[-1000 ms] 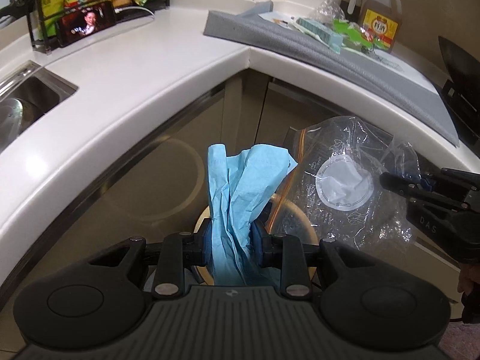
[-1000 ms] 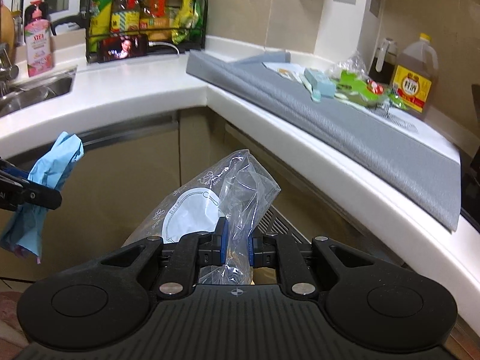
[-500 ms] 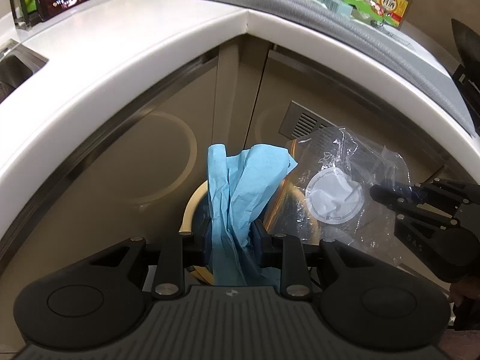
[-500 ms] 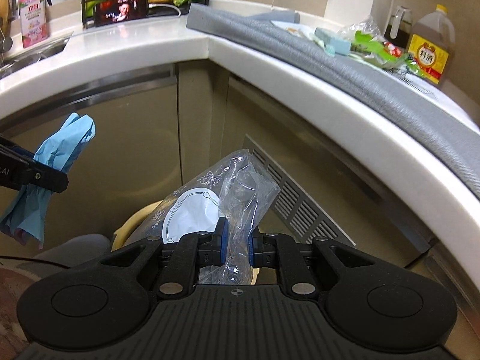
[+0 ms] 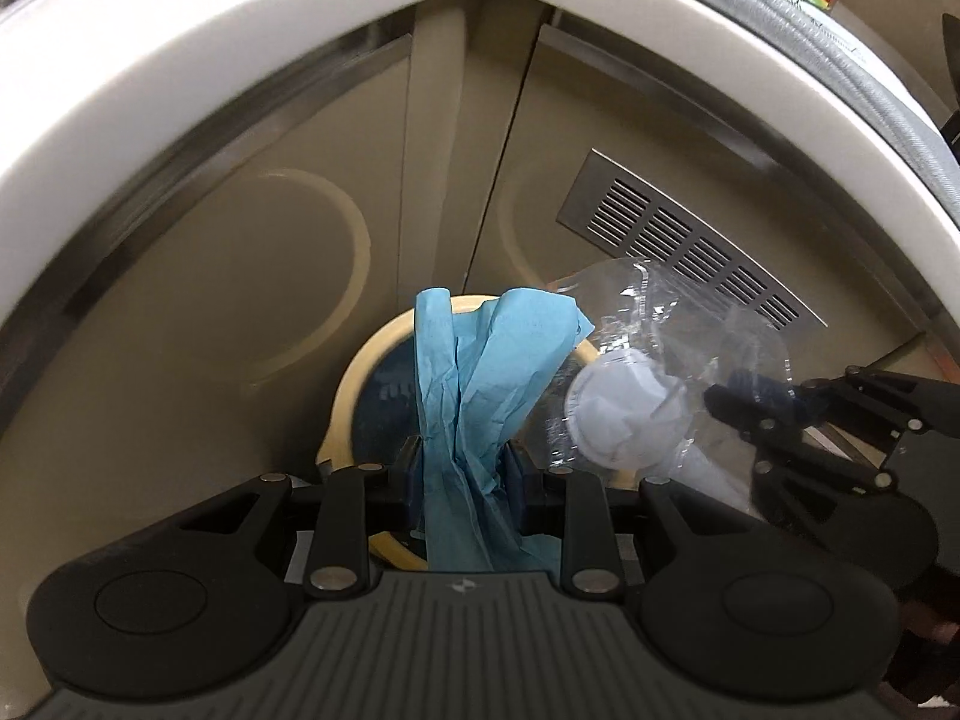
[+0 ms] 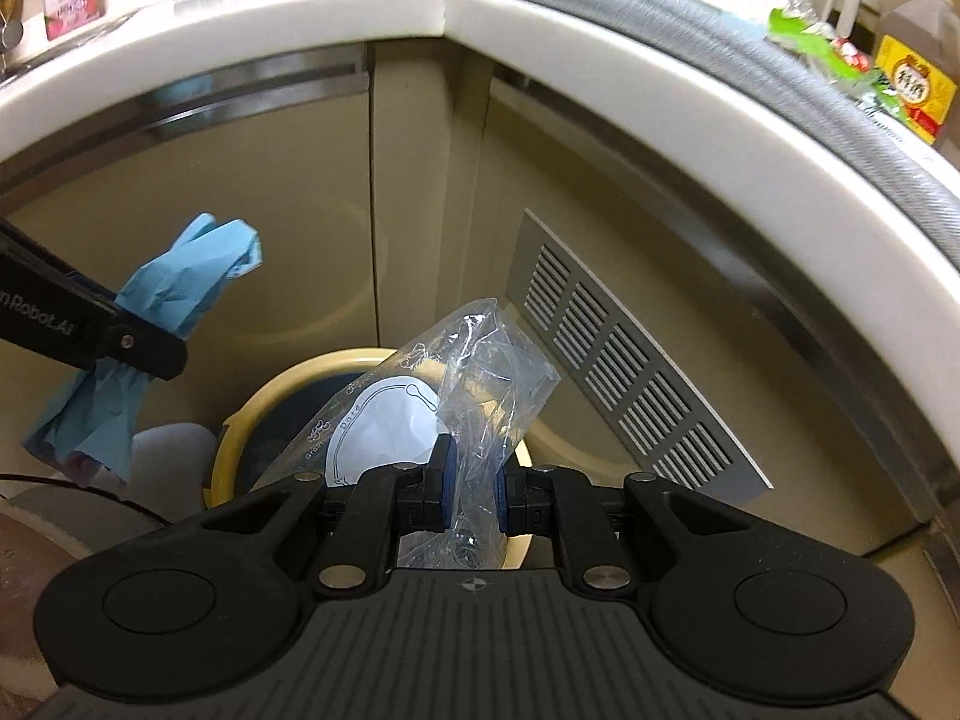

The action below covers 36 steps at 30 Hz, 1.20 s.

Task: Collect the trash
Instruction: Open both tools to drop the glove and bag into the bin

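Note:
My left gripper (image 5: 462, 474) is shut on a crumpled blue paper towel (image 5: 480, 360), which stands up from between the pads. My right gripper (image 6: 471, 498) is shut on a clear plastic bag (image 6: 480, 372) with a white round print on it. Both hang above a round bin with a cream rim (image 6: 276, 384) and a dark inside, which stands on the floor in the cabinet corner. In the left wrist view the bag (image 5: 636, 396) and the right gripper (image 5: 726, 408) sit to the right of the towel. In the right wrist view the left gripper (image 6: 150, 354) and the towel (image 6: 180, 288) are at the left.
Beige cabinet doors (image 6: 210, 228) and a metal vent grille (image 6: 624, 360) stand behind the bin. The white counter edge (image 6: 630, 66) overhangs above, with a grey mat (image 6: 750, 60), green wrappers and an oil bottle (image 6: 918, 78) on it. A grey-white object (image 6: 174, 456) sits left of the bin.
Both grippers have sunk below the counter edge toward the bin, each with its load held. The counter top has slid up out of view, and the bin now shows larger.

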### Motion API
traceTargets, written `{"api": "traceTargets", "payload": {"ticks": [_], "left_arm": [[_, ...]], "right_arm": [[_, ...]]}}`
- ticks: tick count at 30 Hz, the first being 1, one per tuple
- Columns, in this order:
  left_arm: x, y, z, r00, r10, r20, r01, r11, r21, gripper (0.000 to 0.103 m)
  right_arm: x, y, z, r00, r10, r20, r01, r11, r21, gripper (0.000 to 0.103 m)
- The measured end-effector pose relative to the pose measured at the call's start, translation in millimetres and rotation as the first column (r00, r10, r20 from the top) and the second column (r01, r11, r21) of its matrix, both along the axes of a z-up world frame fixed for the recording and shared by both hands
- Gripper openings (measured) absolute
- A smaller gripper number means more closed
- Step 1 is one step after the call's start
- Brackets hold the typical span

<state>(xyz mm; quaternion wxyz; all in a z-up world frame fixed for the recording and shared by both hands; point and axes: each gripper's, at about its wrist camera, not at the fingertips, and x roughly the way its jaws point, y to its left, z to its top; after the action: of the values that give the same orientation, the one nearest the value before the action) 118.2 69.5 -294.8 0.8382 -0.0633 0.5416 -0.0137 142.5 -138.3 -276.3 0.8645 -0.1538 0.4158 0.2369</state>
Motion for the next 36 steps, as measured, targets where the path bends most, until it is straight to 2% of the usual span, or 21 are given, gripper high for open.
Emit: {"api": "traceTargets", "payload": {"ticks": [10, 20, 21, 23, 24, 25, 26, 32, 36], "left_arm": [[35.0, -9.6, -37.0, 0.995, -0.035, -0.098, 0.034, 0.999, -0.008, 0.031], [57.2, -10.5, -54.6, 0.990, -0.067, -0.123, 0.070, 0.997, 0.015, 0.034], [59.4, -9.2, -55.6, 0.989, -0.073, -0.126, 0.075, 0.997, 0.012, 0.039], [59.6, -4.3, -53.8, 0.991, -0.067, -0.117, 0.069, 0.997, 0.016, 0.066], [58.9, -2.6, -51.9, 0.993, -0.062, -0.100, 0.065, 0.998, 0.027, 0.075], [56.9, -1.5, -49.3, 0.995, -0.059, -0.081, 0.062, 0.997, 0.040, 0.091], [55.3, -0.2, -48.0, 0.996, -0.056, -0.066, 0.060, 0.997, 0.051, 0.097], [36.7, 6.6, -41.9, 0.995, -0.031, -0.095, 0.039, 0.996, 0.081, 0.103], [12.7, 11.4, -32.8, 0.994, -0.011, -0.106, 0.023, 0.993, 0.114, 0.103]], "right_arm": [[31.9, 13.7, -32.9, 0.996, -0.013, -0.093, 0.013, 1.000, -0.005, 0.014], [57.0, 19.8, -53.8, 0.984, -0.044, -0.173, 0.047, 0.999, 0.009, 0.016], [58.6, 20.1, -54.8, 0.982, -0.047, -0.184, 0.051, 0.999, 0.013, 0.018], [61.7, 19.9, -55.3, 0.979, -0.065, -0.192, 0.069, 0.997, 0.016, 0.036], [62.9, 18.3, -53.8, 0.979, -0.080, -0.187, 0.086, 0.996, 0.020, 0.049], [63.3, 15.9, -52.2, 0.979, -0.093, -0.181, 0.099, 0.995, 0.028, 0.057], [63.3, 13.7, -50.6, 0.979, -0.101, -0.180, 0.108, 0.994, 0.033, 0.058], [54.5, 2.6, -40.9, 0.968, -0.131, -0.214, 0.142, 0.989, 0.038, 0.064], [35.1, 1.6, -26.1, 0.970, -0.095, -0.222, 0.107, 0.993, 0.043, 0.076]]}}
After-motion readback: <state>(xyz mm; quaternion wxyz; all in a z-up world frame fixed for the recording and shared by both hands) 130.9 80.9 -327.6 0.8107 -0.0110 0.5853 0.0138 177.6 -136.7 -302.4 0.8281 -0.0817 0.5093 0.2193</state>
